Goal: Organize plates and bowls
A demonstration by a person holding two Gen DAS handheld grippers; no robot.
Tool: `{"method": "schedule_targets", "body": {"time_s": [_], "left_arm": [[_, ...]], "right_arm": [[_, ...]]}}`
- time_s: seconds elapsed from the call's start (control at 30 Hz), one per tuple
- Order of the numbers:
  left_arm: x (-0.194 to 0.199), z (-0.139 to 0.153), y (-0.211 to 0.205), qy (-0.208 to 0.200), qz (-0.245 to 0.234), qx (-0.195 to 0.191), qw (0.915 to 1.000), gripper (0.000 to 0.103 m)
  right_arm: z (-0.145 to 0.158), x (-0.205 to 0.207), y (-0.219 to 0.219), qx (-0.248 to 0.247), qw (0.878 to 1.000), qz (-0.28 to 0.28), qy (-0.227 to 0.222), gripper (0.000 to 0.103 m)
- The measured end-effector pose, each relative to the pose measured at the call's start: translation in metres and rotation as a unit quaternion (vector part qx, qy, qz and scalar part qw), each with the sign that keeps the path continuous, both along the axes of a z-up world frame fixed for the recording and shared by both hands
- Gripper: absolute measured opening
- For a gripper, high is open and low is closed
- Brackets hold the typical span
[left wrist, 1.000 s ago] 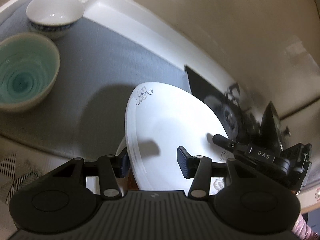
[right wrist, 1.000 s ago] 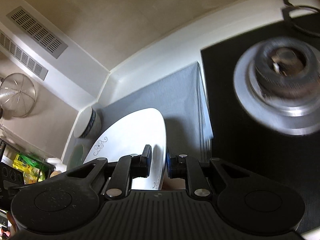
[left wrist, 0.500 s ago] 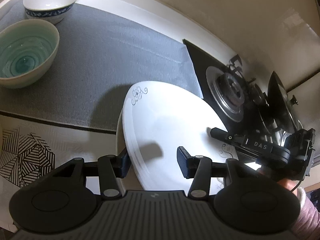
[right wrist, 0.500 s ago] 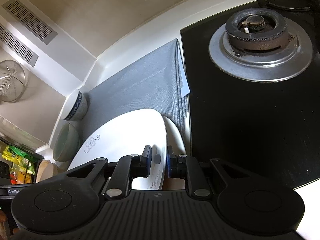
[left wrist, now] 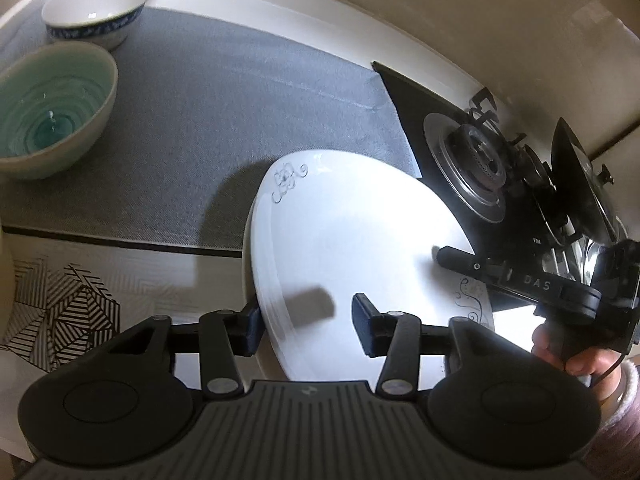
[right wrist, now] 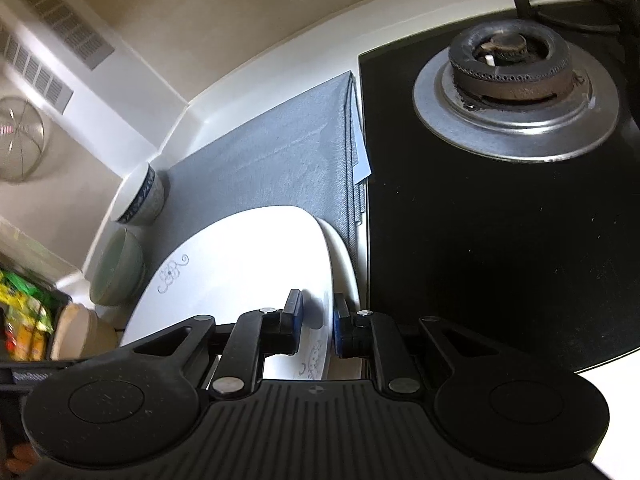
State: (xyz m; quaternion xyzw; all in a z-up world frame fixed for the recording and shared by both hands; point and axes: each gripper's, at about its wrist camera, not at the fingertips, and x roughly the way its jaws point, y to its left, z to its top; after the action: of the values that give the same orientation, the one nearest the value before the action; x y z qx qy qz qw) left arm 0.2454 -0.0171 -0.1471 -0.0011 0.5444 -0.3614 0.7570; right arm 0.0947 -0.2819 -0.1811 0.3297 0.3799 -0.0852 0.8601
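I hold both grippers angled down over the counter. The right gripper (right wrist: 316,326) is clamped on the near rim of the white plate (left wrist: 348,240). The left gripper (left wrist: 306,328) straddles the plate's opposite rim; its jaws are opening, the right pad clear of the plate.

Compared with a second ago, both views have swung and the stove burner (right wrist: 508,60) now appears sharp.

The plate sits tilted above the grey mat (left wrist: 224,92). A teal bowl (left wrist: 48,108) and a blue-rimmed bowl (left wrist: 94,14) stand at the mat's far corner.
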Motion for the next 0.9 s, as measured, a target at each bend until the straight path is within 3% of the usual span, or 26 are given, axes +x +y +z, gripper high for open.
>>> {"method": "schedule_targets", "body": {"time_s": [0.1,0.13,0.17,0.23,0.53,0.7,0.9], "left_arm": [[-0.008,0.011,-0.003,-0.033,-0.010,0.007,0.9994,0.075],[-0.012,0.017,-0.003,-0.063,-0.013,0.006,0.9979,0.086],[-0.016,0.021,-0.005,-0.092,-0.015,0.008,0.9956,0.090],[-0.018,0.025,-0.010,-0.116,-0.024,0.011,0.9929,0.090],[-0.004,0.005,0.001,-0.066,0.013,0.017,0.9976,0.093],[0.003,0.004,0.005,-0.076,0.055,0.017,0.9954,0.093],[0.007,0.002,0.001,-0.074,0.054,0.019,0.9956,0.093]], "right_arm": [[0.006,0.003,0.009,-0.035,0.999,0.015,0.009,0.020],[0.007,0.003,0.012,-0.051,0.998,0.019,0.009,0.021],[0.008,0.003,0.014,-0.062,0.998,0.021,0.006,0.021],[0.010,0.002,0.013,-0.077,0.997,0.015,-0.006,0.021],[0.017,-0.002,0.013,-0.074,0.997,0.017,0.003,0.028],[0.019,-0.007,0.023,-0.095,0.995,0.022,0.013,0.028],[0.020,-0.011,0.024,-0.090,0.996,0.010,0.020,0.026]]}}
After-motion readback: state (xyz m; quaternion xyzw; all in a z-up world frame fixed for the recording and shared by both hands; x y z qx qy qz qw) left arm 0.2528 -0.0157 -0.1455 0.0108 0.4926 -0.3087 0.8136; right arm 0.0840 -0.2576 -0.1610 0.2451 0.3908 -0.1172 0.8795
